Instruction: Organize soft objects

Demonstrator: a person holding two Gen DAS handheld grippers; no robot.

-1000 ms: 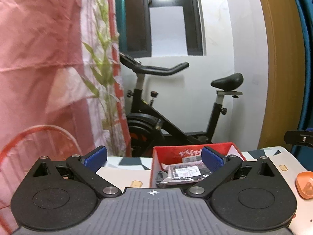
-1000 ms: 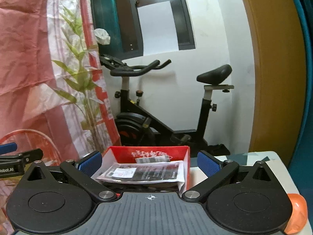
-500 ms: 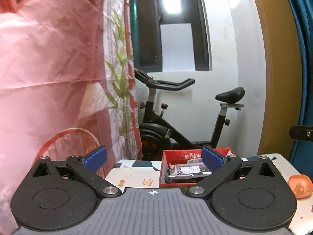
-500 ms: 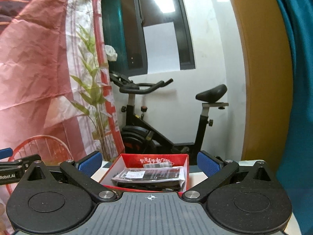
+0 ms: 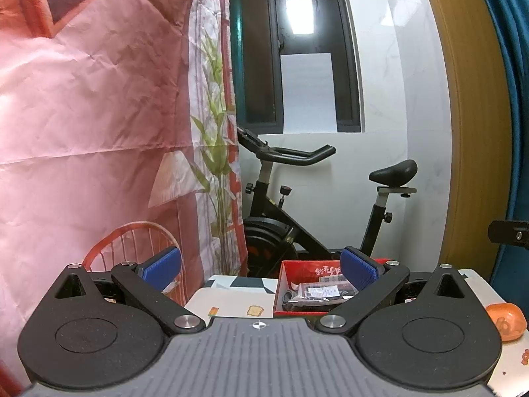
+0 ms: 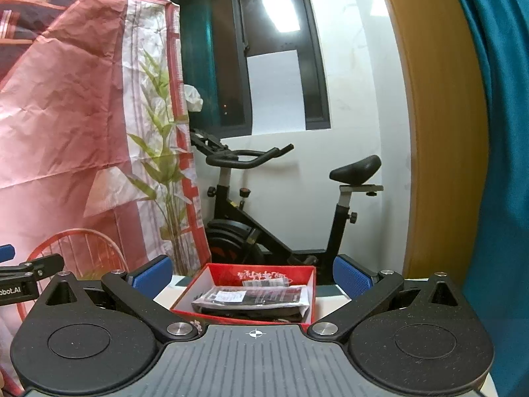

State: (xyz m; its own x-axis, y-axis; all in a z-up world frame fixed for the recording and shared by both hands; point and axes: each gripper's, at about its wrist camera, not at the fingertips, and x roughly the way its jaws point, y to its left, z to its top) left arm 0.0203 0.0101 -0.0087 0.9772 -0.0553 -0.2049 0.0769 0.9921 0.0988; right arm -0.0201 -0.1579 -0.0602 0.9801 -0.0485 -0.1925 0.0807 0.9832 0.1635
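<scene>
While both tools hover above the counter (image 5: 231,301), the left gripper (image 5: 261,271) has its jaws wide and empty left of the red box (image 6: 261,273); the right gripper (image 6: 253,276), equally wide, frames that box; an orange soft toy (image 5: 506,321) lies right of it.

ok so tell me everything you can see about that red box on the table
The red box is a shallow, open-topped carton, seemingly cardboard, red outside with pale inner walls and white printed characters on its far inner wall. It sits flat on the table, straight ahead of the right gripper and right of centre in the left wrist view. Inside lie dark items in clear plastic bags with a white label, piled roughly level with the rim. Neither gripper touches it.
</scene>
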